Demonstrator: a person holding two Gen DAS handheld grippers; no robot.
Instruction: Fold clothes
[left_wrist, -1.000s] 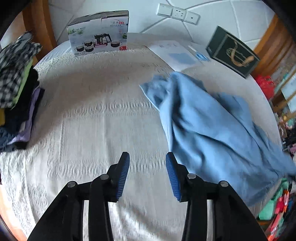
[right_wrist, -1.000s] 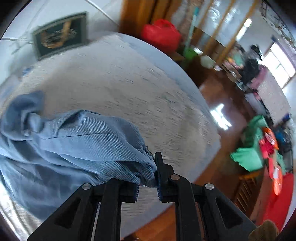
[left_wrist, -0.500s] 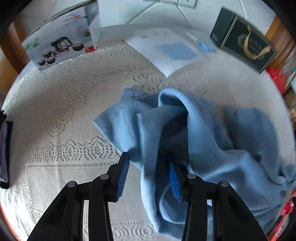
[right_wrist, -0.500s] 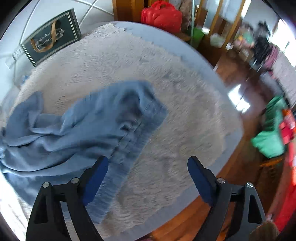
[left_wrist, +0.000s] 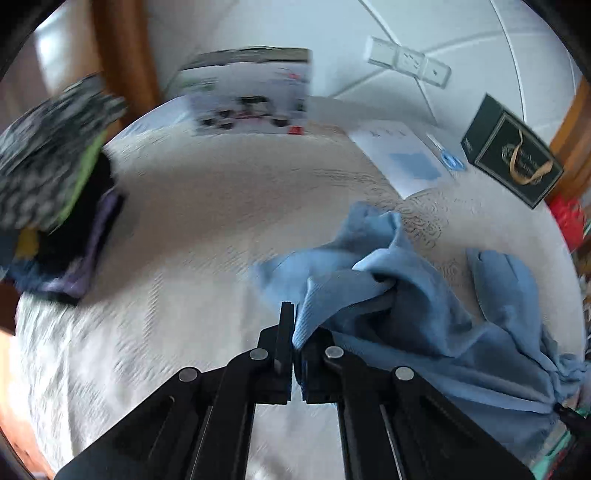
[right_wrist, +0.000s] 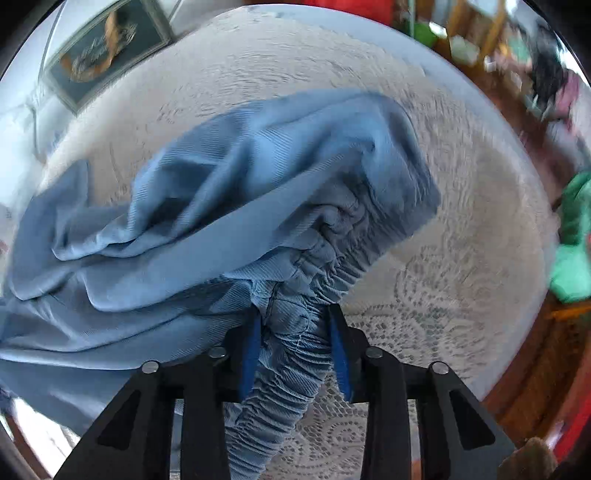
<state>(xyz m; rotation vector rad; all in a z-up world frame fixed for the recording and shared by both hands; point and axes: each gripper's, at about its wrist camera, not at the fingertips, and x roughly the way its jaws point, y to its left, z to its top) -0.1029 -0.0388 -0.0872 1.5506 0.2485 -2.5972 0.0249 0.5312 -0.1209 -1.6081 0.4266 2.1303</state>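
Note:
A light blue garment (left_wrist: 424, 306) with an elastic waistband lies crumpled on the right half of the lace-covered table (left_wrist: 207, 221). My left gripper (left_wrist: 294, 332) is shut on a fold at its left edge, and the cloth rises from the closed fingers. In the right wrist view the same blue garment (right_wrist: 258, 177) is bunched up, and its gathered waistband (right_wrist: 332, 266) runs down between the blue pads. My right gripper (right_wrist: 295, 343) is closed around that thick waistband, with both pads against the fabric.
A pile of mixed clothes (left_wrist: 55, 177) sits at the table's left edge. At the back stand a tea-set box (left_wrist: 251, 99), a white paper (left_wrist: 402, 158) and a dark gift box (left_wrist: 513, 151). Right of the table edge are wooden floor (right_wrist: 535, 350) and green items (right_wrist: 572, 236).
My left gripper has shut on the garment's left fold and pulled back. The right gripper, wide open half a second ago, has moved in and closed around the waistband.

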